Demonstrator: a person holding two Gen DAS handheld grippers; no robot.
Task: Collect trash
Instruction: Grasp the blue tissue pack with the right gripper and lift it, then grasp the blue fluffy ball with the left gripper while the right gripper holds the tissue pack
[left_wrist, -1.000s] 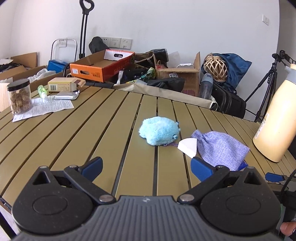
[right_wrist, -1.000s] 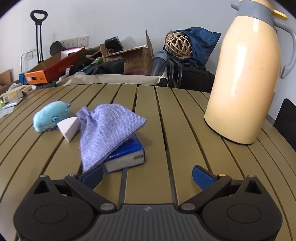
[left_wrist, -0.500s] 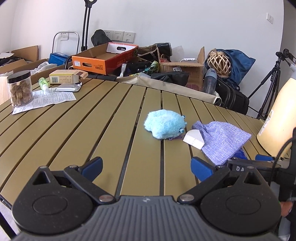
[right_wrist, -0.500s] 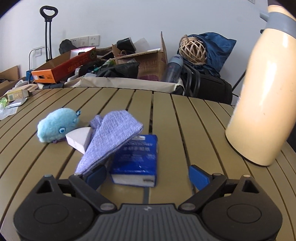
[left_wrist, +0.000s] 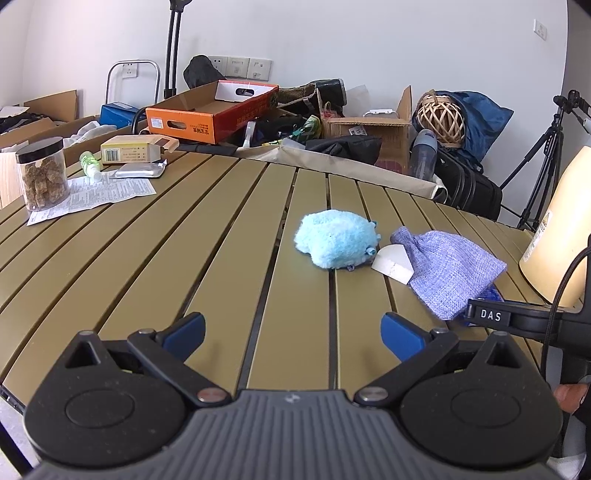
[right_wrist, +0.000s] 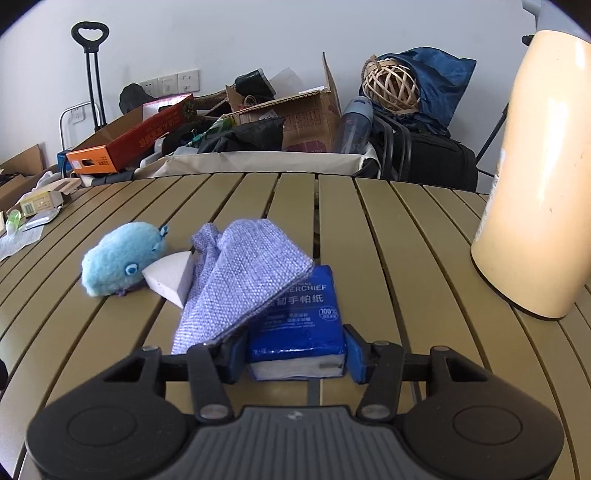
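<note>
Two grippers are over the slatted olive table (left_wrist: 221, 236), and I'll take the left one's camera first. The left gripper (left_wrist: 291, 332) hangs above bare slats with its blue fingers (left_wrist: 184, 326) spread wide and nothing between them. Ahead of it lies a fluffy blue plush toy (left_wrist: 336, 238), touching a white wedge (left_wrist: 393, 260) just to its right, and against that wedge lies a lilac woven pouch (left_wrist: 448, 271). A sliver of the blue tissue pack (left_wrist: 489, 295) peeps out from under the pouch's near edge, where the other tool's black body comes in from the right. Far left on the table stand a jar of brown lumps (left_wrist: 42, 177), a printed leaflet (left_wrist: 96, 194) and a yellow carton (left_wrist: 129, 149). A cream thermos (left_wrist: 554, 236) stands at the right edge.

From the right camera, the right gripper (right_wrist: 295, 356) sits low at the table with the tissue pack (right_wrist: 295, 321) between its blue fingers (right_wrist: 356, 356). Its jaws are closing; both pads stand right at the pack's sides and look to be touching it. The pouch (right_wrist: 243, 280) is draped over the pack's left part and its hem hangs down by the left finger. The plush toy (right_wrist: 120, 264) and the wedge (right_wrist: 171, 280) lie to the left, and the thermos (right_wrist: 535, 177) stands well apart on the right. Beyond the table is a clutter of cardboard boxes (right_wrist: 306, 118) and bags.
</note>
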